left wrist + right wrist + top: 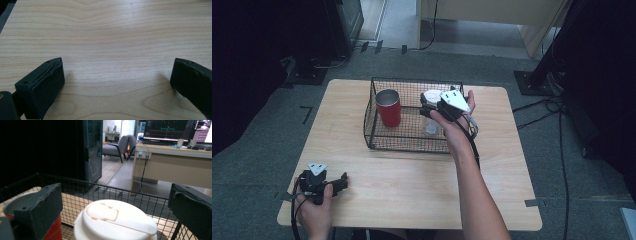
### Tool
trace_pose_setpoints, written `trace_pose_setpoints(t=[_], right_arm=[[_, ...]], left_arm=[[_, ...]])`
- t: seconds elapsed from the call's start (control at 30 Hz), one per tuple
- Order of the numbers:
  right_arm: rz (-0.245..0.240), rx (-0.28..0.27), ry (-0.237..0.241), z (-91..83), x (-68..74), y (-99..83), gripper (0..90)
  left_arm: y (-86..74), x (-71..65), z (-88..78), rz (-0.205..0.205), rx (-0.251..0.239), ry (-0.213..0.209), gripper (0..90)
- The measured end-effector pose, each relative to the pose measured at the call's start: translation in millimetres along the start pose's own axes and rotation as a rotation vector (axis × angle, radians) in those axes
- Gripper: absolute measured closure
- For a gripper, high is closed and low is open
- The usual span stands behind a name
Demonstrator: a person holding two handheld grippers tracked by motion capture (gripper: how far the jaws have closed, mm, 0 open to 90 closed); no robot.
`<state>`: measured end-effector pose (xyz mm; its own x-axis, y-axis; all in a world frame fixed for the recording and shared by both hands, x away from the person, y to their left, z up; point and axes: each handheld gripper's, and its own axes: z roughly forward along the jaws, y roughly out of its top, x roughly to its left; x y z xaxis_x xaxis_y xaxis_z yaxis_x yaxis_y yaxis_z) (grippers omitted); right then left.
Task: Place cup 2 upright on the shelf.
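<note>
Inside basket (374, 112): unlabelled white-lidded cup (115, 223), red cup (388, 107).

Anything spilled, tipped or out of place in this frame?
Nothing stands out. The red cup and the white-lidded cup stand upright in the wire basket; the right gripper is open around the lid, the left gripper open over bare table.

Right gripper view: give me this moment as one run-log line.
right tool open, jaws either side of white-lidded cup | cup inside wire basket beside red cup | left tool open, on table
</note>
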<state>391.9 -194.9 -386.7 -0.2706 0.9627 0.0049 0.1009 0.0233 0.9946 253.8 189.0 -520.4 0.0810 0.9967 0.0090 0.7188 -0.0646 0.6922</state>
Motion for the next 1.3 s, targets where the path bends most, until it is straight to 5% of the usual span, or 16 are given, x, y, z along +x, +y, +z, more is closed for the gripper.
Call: trace_pose_setpoints(t=[0.57,1.3], right_arm=[[-0.008,-0.049,0.005,-59.7,-15.8,9.1,0.2],[-0.011,-0.044,-0.060,-138.0,-71.1,-26.9,0.2]], left_arm=[[0.3,-0.3,0.4,-0.001,-0.002,0.000,0.1],[0.2,-0.3,0.3,0.000,0.000,0.000,0.1]])
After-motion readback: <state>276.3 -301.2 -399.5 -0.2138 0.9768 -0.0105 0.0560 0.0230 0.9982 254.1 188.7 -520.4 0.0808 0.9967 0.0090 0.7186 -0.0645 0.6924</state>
